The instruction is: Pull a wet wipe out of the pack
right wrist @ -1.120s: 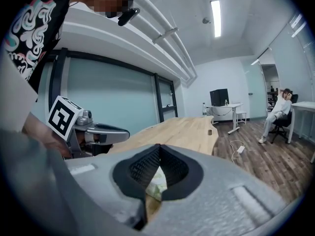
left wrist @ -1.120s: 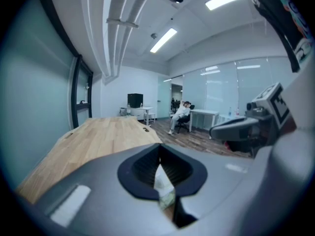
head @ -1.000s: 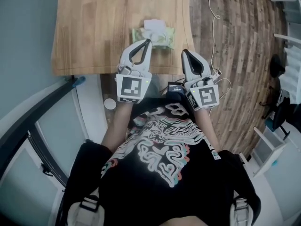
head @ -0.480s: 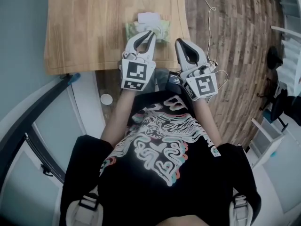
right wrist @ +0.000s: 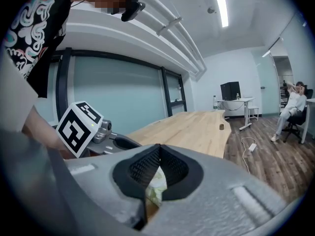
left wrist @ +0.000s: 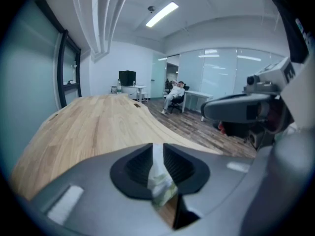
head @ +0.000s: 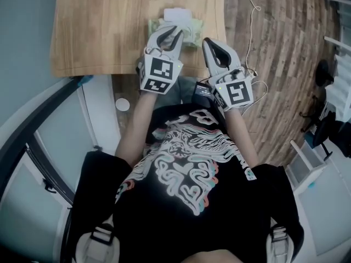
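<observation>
Grey left gripper (head: 175,33), fingers just opening empty, tilts over pack (head: 191,32); right gripper (head: 207,41) fingers clenched.

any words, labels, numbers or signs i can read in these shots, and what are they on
No text can be read as words.
Green wet wipe pack: print too small and blurred to read.
Black-and-white square markers: block patterns, no letters.
Black T-shirt: white swirl graphic, no legible words.
Small black box at the person's waist: pale mark, too small to read.
</observation>
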Motion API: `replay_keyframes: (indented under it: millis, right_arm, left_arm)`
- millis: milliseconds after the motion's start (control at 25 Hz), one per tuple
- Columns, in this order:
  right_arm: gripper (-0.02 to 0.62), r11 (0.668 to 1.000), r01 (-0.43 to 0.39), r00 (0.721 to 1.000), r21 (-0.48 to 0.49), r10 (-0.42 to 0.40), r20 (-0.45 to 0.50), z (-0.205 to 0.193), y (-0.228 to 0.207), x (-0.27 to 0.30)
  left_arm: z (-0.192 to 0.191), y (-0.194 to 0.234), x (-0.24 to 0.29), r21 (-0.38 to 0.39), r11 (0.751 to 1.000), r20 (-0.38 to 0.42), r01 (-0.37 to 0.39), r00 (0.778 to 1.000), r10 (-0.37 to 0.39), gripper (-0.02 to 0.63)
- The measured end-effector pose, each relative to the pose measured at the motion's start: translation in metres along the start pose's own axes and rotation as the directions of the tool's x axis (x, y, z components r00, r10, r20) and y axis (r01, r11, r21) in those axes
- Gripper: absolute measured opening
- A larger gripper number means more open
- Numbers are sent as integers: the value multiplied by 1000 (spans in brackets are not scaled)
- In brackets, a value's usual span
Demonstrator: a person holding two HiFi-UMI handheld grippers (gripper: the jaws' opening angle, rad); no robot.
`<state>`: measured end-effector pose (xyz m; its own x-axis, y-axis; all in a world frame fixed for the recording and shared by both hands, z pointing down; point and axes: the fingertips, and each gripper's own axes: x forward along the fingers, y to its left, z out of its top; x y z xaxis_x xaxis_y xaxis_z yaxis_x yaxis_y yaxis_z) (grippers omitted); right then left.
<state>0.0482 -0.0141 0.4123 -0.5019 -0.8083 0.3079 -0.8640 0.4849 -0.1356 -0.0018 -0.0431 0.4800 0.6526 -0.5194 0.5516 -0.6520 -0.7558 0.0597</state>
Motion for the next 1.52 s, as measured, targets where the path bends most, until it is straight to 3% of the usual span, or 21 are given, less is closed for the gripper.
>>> replay_keyframes:
  millis: [240, 720, 1000, 1160, 1280, 1400, 1440, 1520]
  right_arm:
    - [-2, 1000, -13, 998, -4, 13, -57, -15, -5, 15]
    - [0, 995, -98, 988, -11, 96, -123, -41, -5, 40]
    - [2, 993, -120, 983, -7, 118, -143, -48, -3, 45]
    - [2, 993, -118, 984, -8, 116, -138, -51, -3, 45]
    - [2, 993, -114, 983, -22, 109, -146, -50, -2, 46]
    - [2, 992, -122, 981, -41, 114, -158, -48, -1, 49]
    - [2, 991, -128, 979, -49, 118, -164, -48, -1, 50]
    - [2, 988, -143, 976, -66, 130, -174, -46, 2, 54]
  left_arm:
    - [-25, 7, 7, 7, 1000, -100, -9, 995, 10, 60]
    - [-27, 11, 13, -17, 997, -136, 77, 988, -79, 84]
    - [-33, 5, 17, -12, 986, -215, 165, 963, -164, 100]
    - [-33, 5, 22, 42, 986, -265, 164, 953, -147, 100]
    - [-34, 8, 25, 105, 982, -289, 155, 950, -119, 71]
    - [-36, 9, 25, 115, 981, -301, 157, 947, -116, 56]
    - [-37, 9, 25, 124, 980, -303, 158, 946, -114, 14]
    - [-37, 10, 24, 123, 979, -300, 163, 946, -120, -5]
